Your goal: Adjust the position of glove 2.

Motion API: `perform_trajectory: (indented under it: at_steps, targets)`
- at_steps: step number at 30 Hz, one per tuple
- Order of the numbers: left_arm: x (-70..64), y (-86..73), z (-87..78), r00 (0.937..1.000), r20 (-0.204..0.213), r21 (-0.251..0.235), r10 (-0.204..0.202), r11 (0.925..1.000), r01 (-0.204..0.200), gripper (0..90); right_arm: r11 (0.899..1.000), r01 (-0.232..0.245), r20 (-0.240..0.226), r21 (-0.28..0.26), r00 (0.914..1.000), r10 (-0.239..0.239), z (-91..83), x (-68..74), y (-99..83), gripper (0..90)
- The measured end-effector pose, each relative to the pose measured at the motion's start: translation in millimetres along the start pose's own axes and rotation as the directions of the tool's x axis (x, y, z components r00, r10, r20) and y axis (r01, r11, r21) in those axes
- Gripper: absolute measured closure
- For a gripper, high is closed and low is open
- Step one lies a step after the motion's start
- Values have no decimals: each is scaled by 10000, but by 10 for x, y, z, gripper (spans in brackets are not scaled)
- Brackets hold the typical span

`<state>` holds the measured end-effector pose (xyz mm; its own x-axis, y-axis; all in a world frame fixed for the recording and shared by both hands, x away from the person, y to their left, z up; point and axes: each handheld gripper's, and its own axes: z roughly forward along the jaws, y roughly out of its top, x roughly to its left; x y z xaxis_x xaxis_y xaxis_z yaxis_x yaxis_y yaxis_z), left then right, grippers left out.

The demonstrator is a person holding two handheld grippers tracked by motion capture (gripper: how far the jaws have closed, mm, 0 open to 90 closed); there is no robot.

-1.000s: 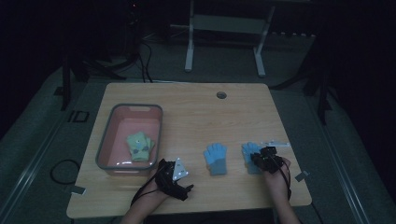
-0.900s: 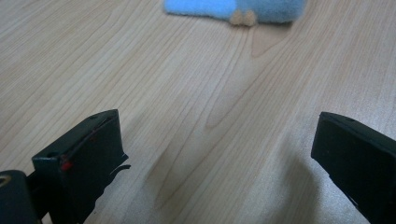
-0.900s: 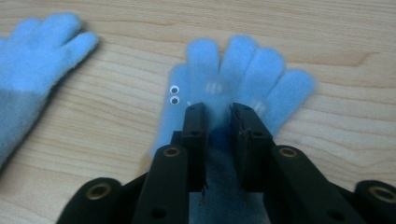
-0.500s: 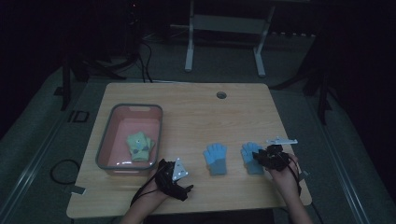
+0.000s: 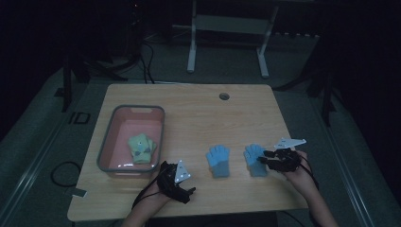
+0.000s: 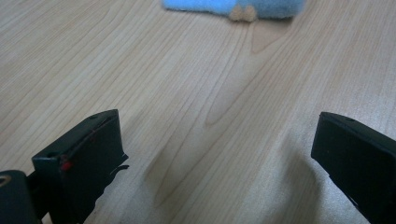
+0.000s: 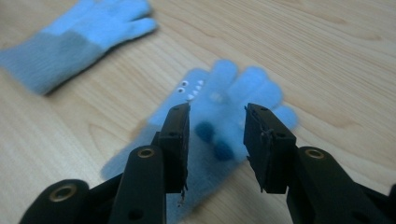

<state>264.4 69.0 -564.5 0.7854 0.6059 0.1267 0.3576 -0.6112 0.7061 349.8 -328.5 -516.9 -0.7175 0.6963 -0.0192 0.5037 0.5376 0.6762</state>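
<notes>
On the wooden counter [image 5: 189,118] a pink tub [image 5: 108,142] with a grey rim sits at my left, with a pair of green gloves [image 5: 140,148] lying in it. Two blue gloves lie near my edge: the left blue glove [image 5: 218,160] flat and alone, the right blue glove [image 5: 254,159] just beside it. Nothing lies between my right gripper [image 5: 270,160] and that glove.

From above, my right gripper shows at the glove's right side, its grey plate sticking out behind. Its own camera shows more: the right blue glove [image 7: 224,126] has small white dots and two dark blue pompoms, and my fingers [image 7: 175,140] stand partly open above it, one on each side of its palm, holding nothing. The left blue glove [image 7: 74,42] lies farther off there, plain with a greyer cuff.

My left gripper [image 5: 176,182] rests at the near edge beside the tub. Its view shows its fingers [image 6: 88,154] wide open over bare wood, empty, with the edge of a blue glove [image 6: 233,5] at the top.

Against a second ago, my right gripper has swung from the glove's cuff end out to its right side; the left one has stayed put.
</notes>
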Motion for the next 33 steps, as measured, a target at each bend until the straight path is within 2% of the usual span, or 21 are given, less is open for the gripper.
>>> perform_trajectory:
  at_steps: [4, 6, 14, 17, 20, 22, 24, 28, 33]
  targets:
    - [-4, -1, 3, 10000, 0, 55, 47, 10000, -47, 26, 9992, 389, -359, 98, 9986, -385, 66, -14, -1, 609]
    - [-1, -1, 1, 10000, 18, 36, 38, 10000, -39, 26, 9986, 472, -313, 224, 9984, -465, 99, -25, -1, 591]
    - [1, -4, 2, 10000, 13, 29, 43, 10000, -43, 26, 9978, 285, -677, 596, 9974, -244, 250, -99, -89, 558]
    - [0, -5, 4, 10000, 4, 32, 30, 10000, -30, 26, 9983, 351, -625, 475, 9975, -321, 256, -99, -122, 580]
    - [-2, -5, 7, 10000, -23, 66, 56, 10000, -55, 26, 9974, 558, -436, 453, 9976, -538, 257, -66, -131, 650]
    - [0, -6, 9, 10000, -47, 86, 62, 9999, -62, 27, 9975, 454, -466, 540, 9980, -429, 256, -37, -119, 763]
    - [-2, -5, 8, 10000, -32, 70, 58, 10000, -58, 26, 9977, 363, -418, 577, 9985, -339, 261, -16, -109, 803]
    - [-2, -5, 7, 10000, -25, 71, 64, 10000, -64, 27, 9981, -232, -558, 579, 9981, 265, 239, -32, -82, 830]
    - [0, -6, 9, 9999, -51, 97, 95, 9999, -95, 26, 9985, -425, -357, 350, 9984, 438, 133, 6, 24, 833]
